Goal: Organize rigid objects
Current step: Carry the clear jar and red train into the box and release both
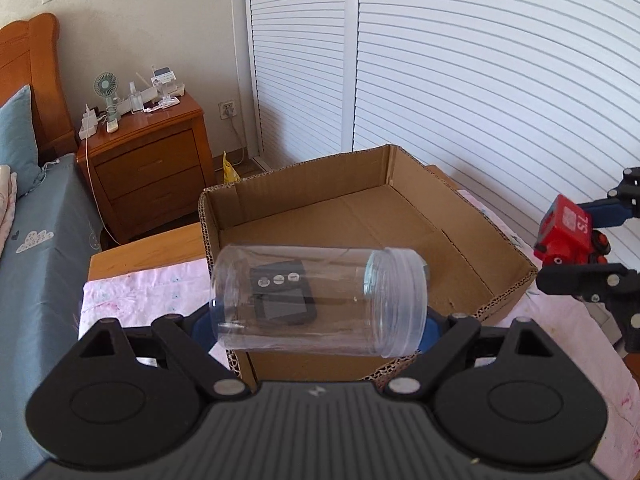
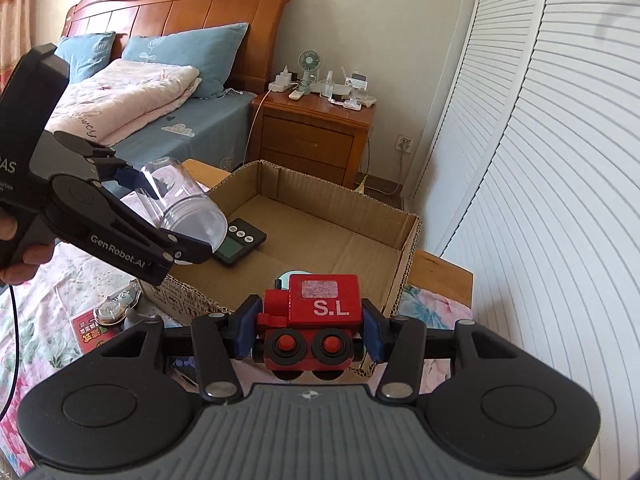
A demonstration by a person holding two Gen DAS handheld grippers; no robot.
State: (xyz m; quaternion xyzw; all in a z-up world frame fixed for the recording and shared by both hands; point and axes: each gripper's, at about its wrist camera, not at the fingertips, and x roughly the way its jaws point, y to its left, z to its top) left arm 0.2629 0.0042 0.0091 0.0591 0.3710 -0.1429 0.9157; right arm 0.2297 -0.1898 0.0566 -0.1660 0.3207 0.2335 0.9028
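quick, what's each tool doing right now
Left tool: closed on the clear plastic jar, held sideways.
Right tool: closed on the red toy train.

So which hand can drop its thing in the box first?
Probably the left. Its clear jar already hangs over the cardboard box, above the black scale. The right gripper holds the red toy train at the box's near edge.

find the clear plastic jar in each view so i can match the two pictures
Left wrist view: the clear plastic jar lies sideways at lower centre, between the left gripper fingers, over the near wall of the open cardboard box.
Right wrist view: the same jar is at middle left, held by that gripper above the box's left corner.
Shared landmark: the small black digital scale in the box, seen through the jar in the left wrist view.
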